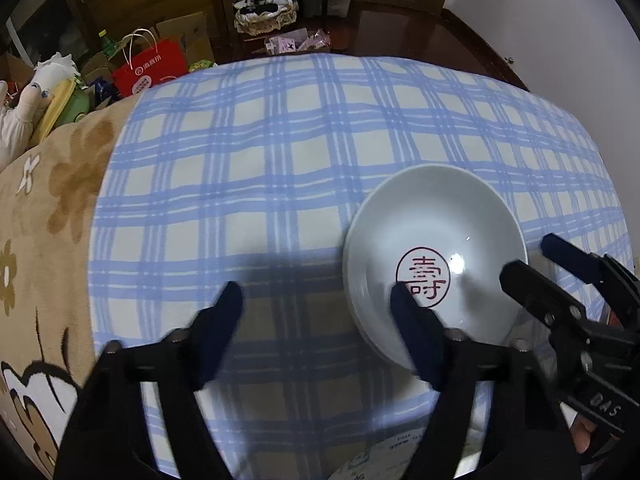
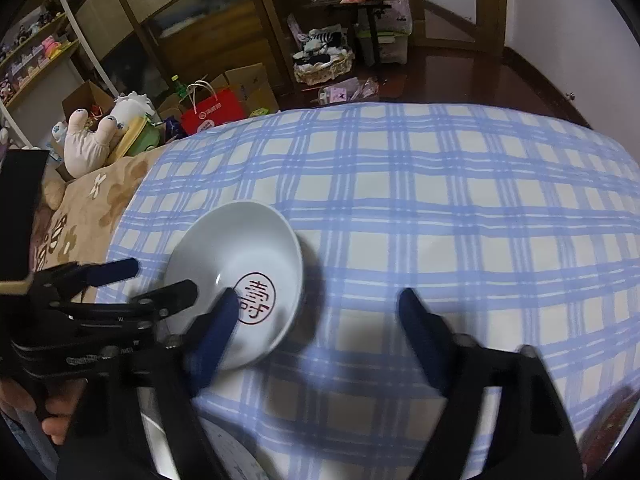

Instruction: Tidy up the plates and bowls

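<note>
A white bowl (image 1: 436,240) with a red round seal mark inside sits on the blue checked cloth (image 1: 260,184); a second rim shows just under it, so it seems stacked. My left gripper (image 1: 316,300) is open, its right finger over the bowl's near rim, its left finger over the cloth. My right gripper (image 1: 532,256) is open at the bowl's right side. In the right wrist view the bowl (image 2: 256,240) lies left of centre, my right gripper (image 2: 316,304) is open with its left finger over the bowl, and my left gripper (image 2: 160,280) is open at the bowl's left rim.
A tan flowered blanket (image 1: 44,208) lies left of the cloth. Beyond the bed are a red paper bag (image 1: 148,68), cardboard boxes, a plush toy (image 2: 96,136), a basket (image 1: 264,16) and dark wooden floor. A white plate edge (image 2: 160,444) shows at the bottom of the right wrist view.
</note>
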### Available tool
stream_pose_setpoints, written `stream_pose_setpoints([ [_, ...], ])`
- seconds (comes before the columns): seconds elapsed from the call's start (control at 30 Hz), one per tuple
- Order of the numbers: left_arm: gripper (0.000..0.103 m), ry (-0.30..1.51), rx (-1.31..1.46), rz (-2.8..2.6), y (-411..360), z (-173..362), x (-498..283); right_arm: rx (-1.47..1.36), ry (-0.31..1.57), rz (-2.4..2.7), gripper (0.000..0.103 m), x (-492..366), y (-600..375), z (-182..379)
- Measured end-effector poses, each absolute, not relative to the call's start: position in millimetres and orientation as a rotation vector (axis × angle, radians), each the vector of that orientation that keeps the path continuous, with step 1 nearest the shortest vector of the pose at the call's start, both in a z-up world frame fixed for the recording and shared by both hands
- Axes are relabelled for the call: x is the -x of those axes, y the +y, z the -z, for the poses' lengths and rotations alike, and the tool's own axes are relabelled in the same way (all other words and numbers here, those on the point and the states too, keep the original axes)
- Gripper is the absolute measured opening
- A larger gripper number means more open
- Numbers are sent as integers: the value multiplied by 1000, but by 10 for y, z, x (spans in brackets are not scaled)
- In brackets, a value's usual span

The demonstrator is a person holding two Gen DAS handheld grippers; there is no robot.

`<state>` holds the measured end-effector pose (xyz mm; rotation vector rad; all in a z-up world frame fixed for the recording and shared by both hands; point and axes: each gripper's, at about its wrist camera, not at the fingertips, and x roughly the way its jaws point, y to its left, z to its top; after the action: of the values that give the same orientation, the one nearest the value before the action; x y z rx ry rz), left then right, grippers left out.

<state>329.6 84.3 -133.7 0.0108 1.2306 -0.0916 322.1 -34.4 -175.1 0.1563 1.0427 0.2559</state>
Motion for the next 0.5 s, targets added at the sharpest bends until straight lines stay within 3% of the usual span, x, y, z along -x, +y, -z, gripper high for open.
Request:
stream_pose_setpoints([
  [0.03,50,1234,-2,92,841,1353,-3303,-162,1050,-261,62,-3234,-340,1770],
  [0.17,35,1239,66,100,873,1434,-3338,-168,1072,-269,47,-3267,-318,1841],
  [0.33,9,1251,134,161,845,1449,-3343,-209,1091,-323,15,-3291,-278,1894],
  [0.5,8,1247,80,145,728,1366,-3274,-162,1091,-285,12,-3239,-211,1848],
])
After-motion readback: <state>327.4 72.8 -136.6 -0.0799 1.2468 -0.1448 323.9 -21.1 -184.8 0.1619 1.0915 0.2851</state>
